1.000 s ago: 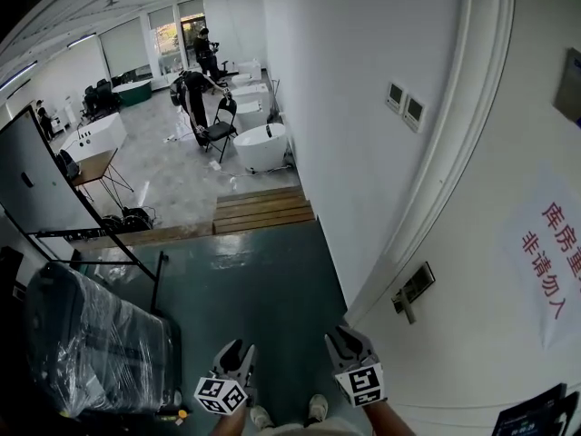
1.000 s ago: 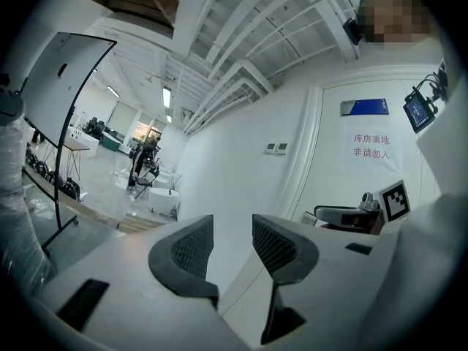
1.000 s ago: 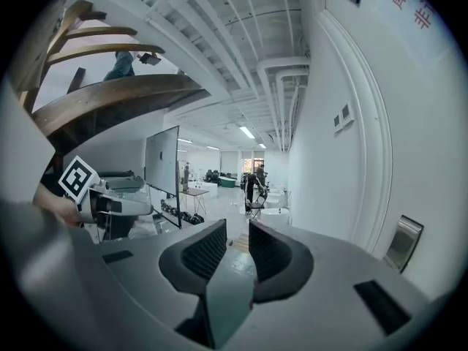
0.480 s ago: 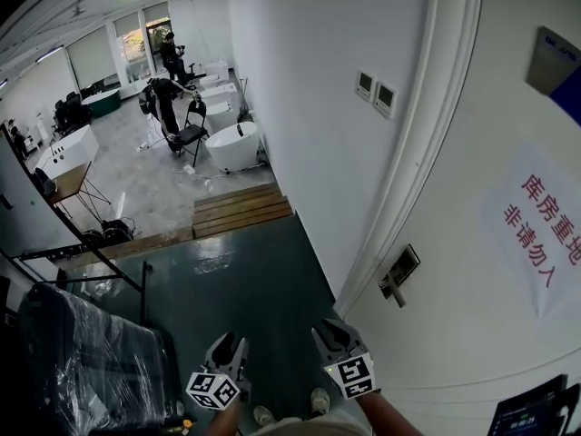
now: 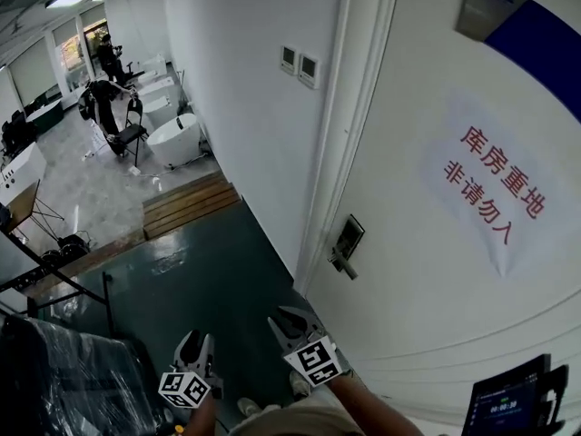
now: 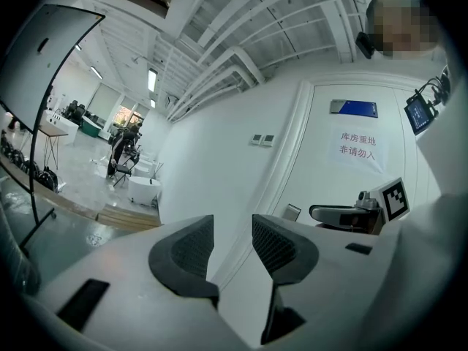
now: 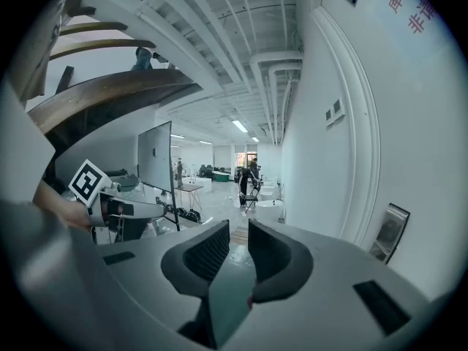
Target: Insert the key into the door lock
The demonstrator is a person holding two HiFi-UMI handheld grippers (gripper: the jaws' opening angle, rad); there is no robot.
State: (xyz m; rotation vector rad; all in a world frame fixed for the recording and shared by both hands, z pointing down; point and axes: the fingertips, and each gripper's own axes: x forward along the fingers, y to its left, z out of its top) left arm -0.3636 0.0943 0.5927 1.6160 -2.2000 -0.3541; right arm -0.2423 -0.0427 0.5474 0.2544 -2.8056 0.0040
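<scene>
The door lock [image 5: 346, 242], a dark plate with a metal lever, sits on the left edge of the white door [image 5: 436, 298]. It also shows in the left gripper view as the lock [image 6: 292, 212] and at the right of the right gripper view as the lock [image 7: 390, 232]. My left gripper [image 5: 193, 348] hangs low over the floor, open, jaws empty [image 6: 232, 232]. My right gripper [image 5: 289, 321] is below and left of the lock, well apart from it, its jaws a narrow gap apart [image 7: 239, 243]. No key is visible in any view.
A red-lettered paper sign [image 5: 490, 193] is on the door, with wall switches [image 5: 300, 62] left of the frame. Wooden steps [image 5: 186, 203], a white bathtub [image 5: 172, 139] and people stand far back. A plastic-wrapped load [image 5: 64, 380] is at lower left, a tablet [image 5: 513, 402] at lower right.
The head view has swung toward the door, so the lock and sign now sit nearer the middle. Both grippers show lower and further left; their jaws look unchanged.
</scene>
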